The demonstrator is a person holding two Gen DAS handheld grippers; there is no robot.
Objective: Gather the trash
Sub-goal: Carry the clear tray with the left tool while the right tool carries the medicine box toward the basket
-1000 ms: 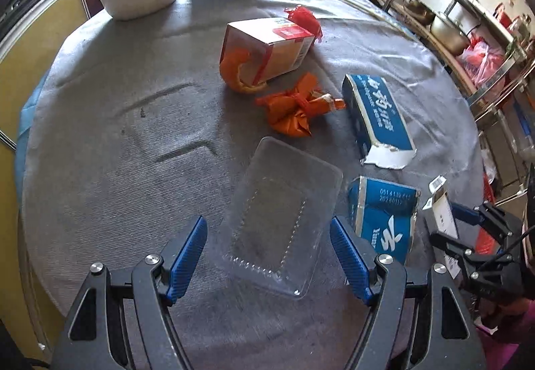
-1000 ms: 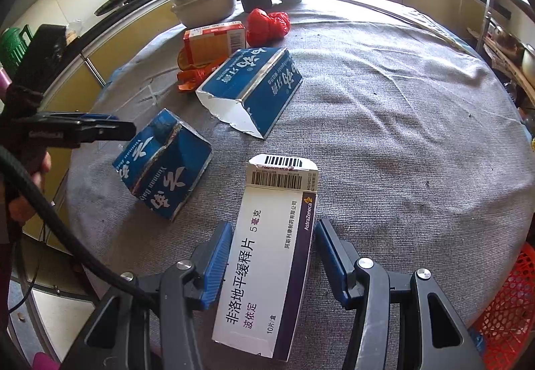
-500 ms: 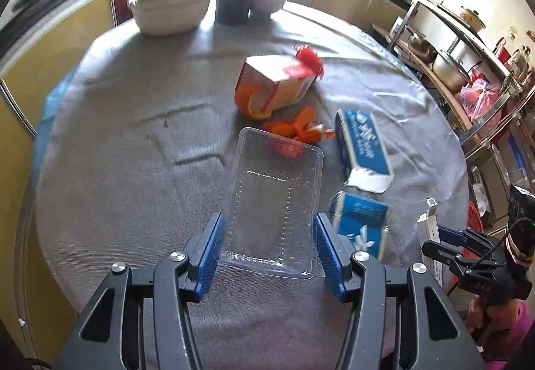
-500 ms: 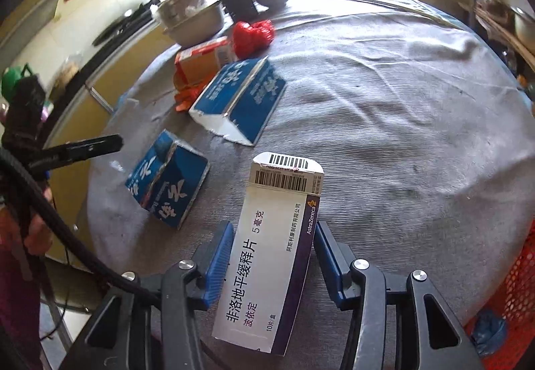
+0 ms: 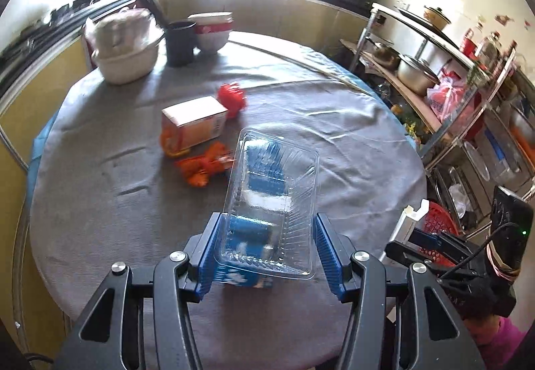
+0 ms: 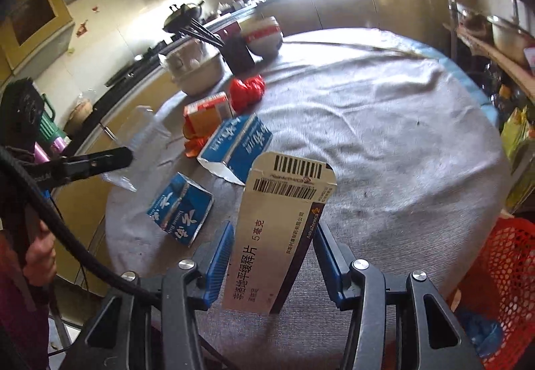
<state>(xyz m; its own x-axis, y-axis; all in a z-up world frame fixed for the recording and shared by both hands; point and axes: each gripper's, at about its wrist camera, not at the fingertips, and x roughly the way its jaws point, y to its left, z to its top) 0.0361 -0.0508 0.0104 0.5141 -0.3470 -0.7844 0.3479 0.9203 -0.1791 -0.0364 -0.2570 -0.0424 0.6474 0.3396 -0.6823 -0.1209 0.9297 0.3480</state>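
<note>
Trash in each tool: the left tool [image 5: 267, 249] pinches a clear plastic clamshell tray [image 5: 272, 206] by its long sides, held above the grey-clothed round table [image 5: 100, 202]; blue cartons behind it show only as smears through the plastic. The right tool [image 6: 272, 261] clamps a white and purple medicine box [image 6: 279, 236], barcoded end flap open, tilted up over the table edge. On the cloth lie 2 blue cartons [image 6: 180, 209], an orange box [image 5: 192, 127] and crumpled orange wrappers [image 5: 200, 167]. A red mesh basket [image 6: 501, 276] is cut off at the frame edge.
</note>
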